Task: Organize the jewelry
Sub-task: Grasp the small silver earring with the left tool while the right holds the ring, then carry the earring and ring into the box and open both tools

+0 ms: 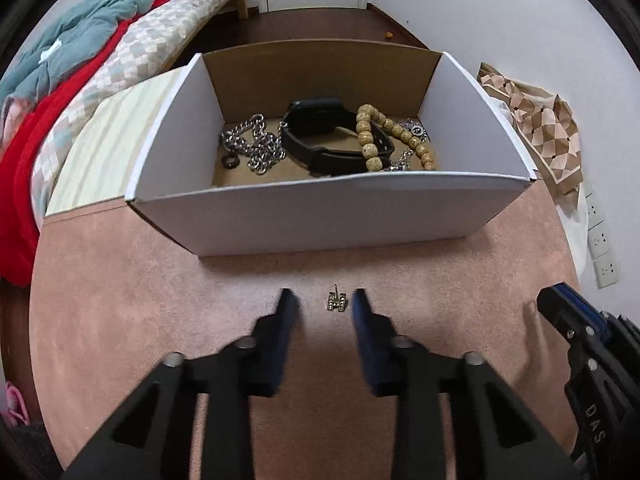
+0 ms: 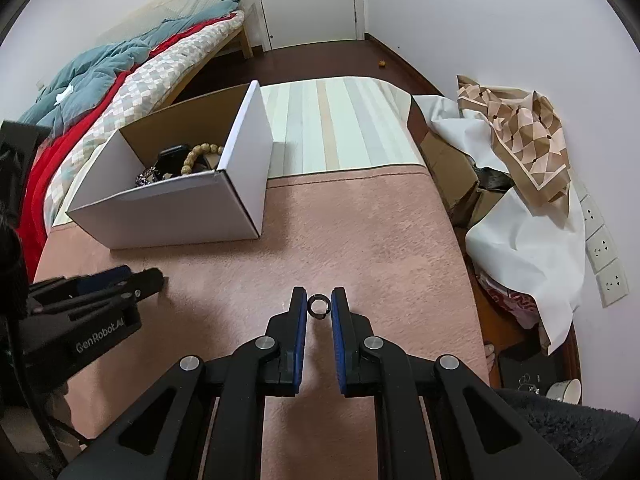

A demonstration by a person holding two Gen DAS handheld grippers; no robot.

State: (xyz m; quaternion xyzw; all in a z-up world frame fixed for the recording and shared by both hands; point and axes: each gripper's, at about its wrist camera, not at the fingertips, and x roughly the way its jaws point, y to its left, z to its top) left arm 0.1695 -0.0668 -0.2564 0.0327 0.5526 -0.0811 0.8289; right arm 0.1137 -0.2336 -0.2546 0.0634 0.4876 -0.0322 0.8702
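My left gripper (image 1: 325, 300) hangs low over the pink carpet (image 1: 120, 280) with its jaws apart, and the small H-shaped stud earring (image 1: 337, 302) lies between the fingertips, a shade toward the right finger, at twelve o'clock from my wrist. Its post sticks up toward the box, so I judge the H's long axis runs roughly across the gap; a straight pinch should catch it.

My right gripper (image 2: 319, 305) is also parted, though narrowly, and the dark ring (image 2: 319, 305) sits right between its tips on the same carpet. Whether the pads (image 2: 302, 312) are touching the ring I cannot tell; it looks just short of contact on both sides.

The white cardboard box (image 1: 320, 216) stands at twelve o'clock from the left gripper, near, and at ten o'clock from the right one, further off. Its near wall is tall, so each piece must be lifted over that edge. Inside lie a silver chain (image 1: 256, 148), a black watch (image 1: 320, 132) and a wooden bead bracelet (image 1: 372, 136), with bare floor near the front wall. The carpet between the grippers and the box is open.
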